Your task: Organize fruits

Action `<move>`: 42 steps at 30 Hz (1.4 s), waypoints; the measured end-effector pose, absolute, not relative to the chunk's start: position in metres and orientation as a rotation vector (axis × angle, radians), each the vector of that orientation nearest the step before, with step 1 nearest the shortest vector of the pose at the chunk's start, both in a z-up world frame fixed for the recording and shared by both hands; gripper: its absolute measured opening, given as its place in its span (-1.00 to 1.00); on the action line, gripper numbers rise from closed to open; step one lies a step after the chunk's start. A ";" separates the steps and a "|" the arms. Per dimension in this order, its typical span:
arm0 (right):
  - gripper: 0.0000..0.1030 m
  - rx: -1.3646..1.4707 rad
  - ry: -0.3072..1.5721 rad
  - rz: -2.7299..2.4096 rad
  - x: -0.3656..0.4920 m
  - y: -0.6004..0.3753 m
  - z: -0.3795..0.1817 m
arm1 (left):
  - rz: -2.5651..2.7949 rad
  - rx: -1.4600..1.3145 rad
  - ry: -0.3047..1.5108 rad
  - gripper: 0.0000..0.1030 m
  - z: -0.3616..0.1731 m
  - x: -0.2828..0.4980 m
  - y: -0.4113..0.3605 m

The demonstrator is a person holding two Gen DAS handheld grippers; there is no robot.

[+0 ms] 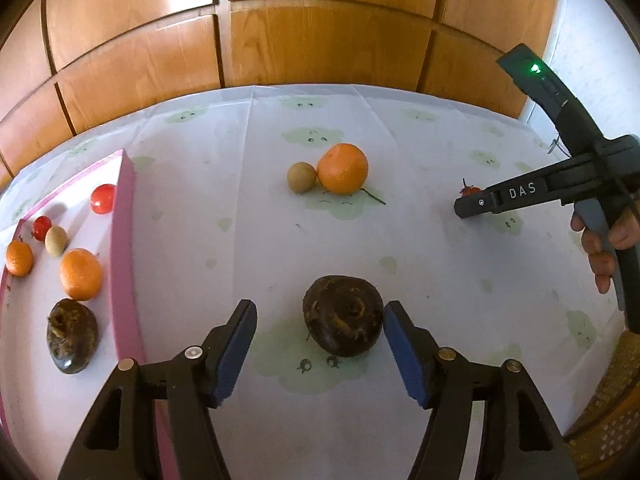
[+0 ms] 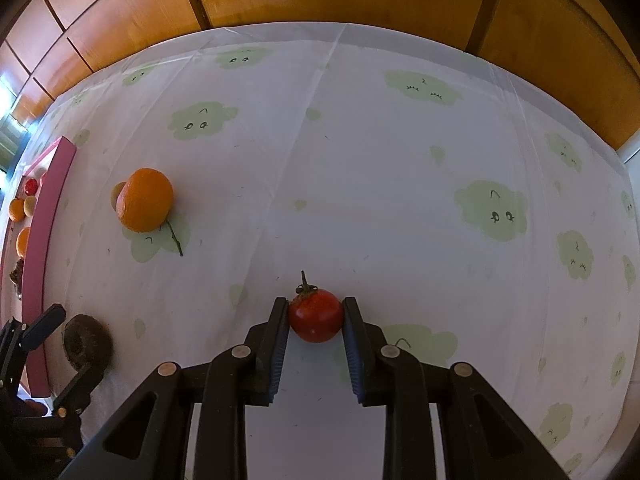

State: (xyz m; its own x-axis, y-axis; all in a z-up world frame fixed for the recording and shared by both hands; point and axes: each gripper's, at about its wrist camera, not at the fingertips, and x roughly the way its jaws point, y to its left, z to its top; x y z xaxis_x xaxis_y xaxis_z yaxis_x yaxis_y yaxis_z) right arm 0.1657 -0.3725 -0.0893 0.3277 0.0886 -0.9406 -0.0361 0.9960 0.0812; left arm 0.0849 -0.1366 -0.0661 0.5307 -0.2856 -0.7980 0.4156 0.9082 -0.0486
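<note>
- Wooden cupboard doors (image 1: 320, 40) stand behind a table with a white cloth (image 1: 400, 248) that has green cloud faces on it.
- Your pink tray (image 1: 126, 240) sits at the left side. It already holds six fruits: a red tomato (image 1: 103, 199), two small oranges, a tan ball, a tiny red one and a dark brown fruit (image 1: 72, 336).
- Four fruits are left on the cloth, so you look a bit past halfway.
- Your left gripper (image 1: 320, 344) has its fingers spread wide around a dark brown fruit on the cloth (image 1: 343, 315). The right pad looks like it just touches it; the left pad is apart.
- Your right gripper (image 2: 316, 334) is pinching a small red tomato (image 2: 316, 316), which seems to rest on the cloth.
- A big orange (image 1: 343, 168) and a little tan fruit (image 1: 302, 177) touch each other in the middle, waiting for you.
</note>
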 end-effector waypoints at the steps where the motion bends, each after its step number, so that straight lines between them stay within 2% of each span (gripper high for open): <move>1: -0.47 0.051 1.234 0.081 0.166 -0.373 -0.088 | -0.417 0.172 0.919 0.28 -0.067 0.085 -0.139; 9: -0.46 0.069 1.237 0.078 0.167 -0.376 -0.090 | -0.403 0.128 0.927 0.28 -0.076 0.097 -0.140; 14: -0.45 0.077 1.244 0.081 0.169 -0.378 -0.090 | -0.398 0.075 0.932 0.42 -0.078 0.105 -0.137; 18: -0.44 0.067 1.246 0.079 0.170 -0.376 -0.089 | -0.427 0.054 0.949 0.65 -0.079 0.107 -0.139; 24: -0.44 0.042 1.240 0.071 0.169 -0.369 -0.088 | -0.422 0.044 0.951 0.65 -0.080 0.107 -0.140; 26: -0.44 0.039 1.238 0.070 0.168 -0.367 -0.088 | -0.412 0.048 0.951 0.60 -0.079 0.106 -0.140; 28: -0.44 0.036 1.236 0.069 0.167 -0.366 -0.088 | -0.384 0.039 0.946 0.39 -0.078 0.106 -0.138; 29: -0.44 0.033 1.235 0.069 0.166 -0.365 -0.088 | -0.378 0.036 0.943 0.35 -0.077 0.105 -0.136; 33: -0.44 0.021 1.233 0.071 0.165 -0.362 -0.088 | -0.386 0.044 0.934 -0.14 -0.075 0.104 -0.134; 38: -0.44 0.016 1.231 0.070 0.164 -0.360 -0.088 | -0.378 0.102 0.900 -0.15 -0.074 0.095 -0.139; 41: -0.44 0.019 1.231 0.066 0.164 -0.359 -0.088 | -0.378 0.164 0.901 -0.09 -0.080 0.095 -0.146; 42: -0.44 0.014 1.230 0.064 0.164 -0.358 -0.087 | -0.372 0.170 0.881 -0.02 -0.079 0.092 -0.145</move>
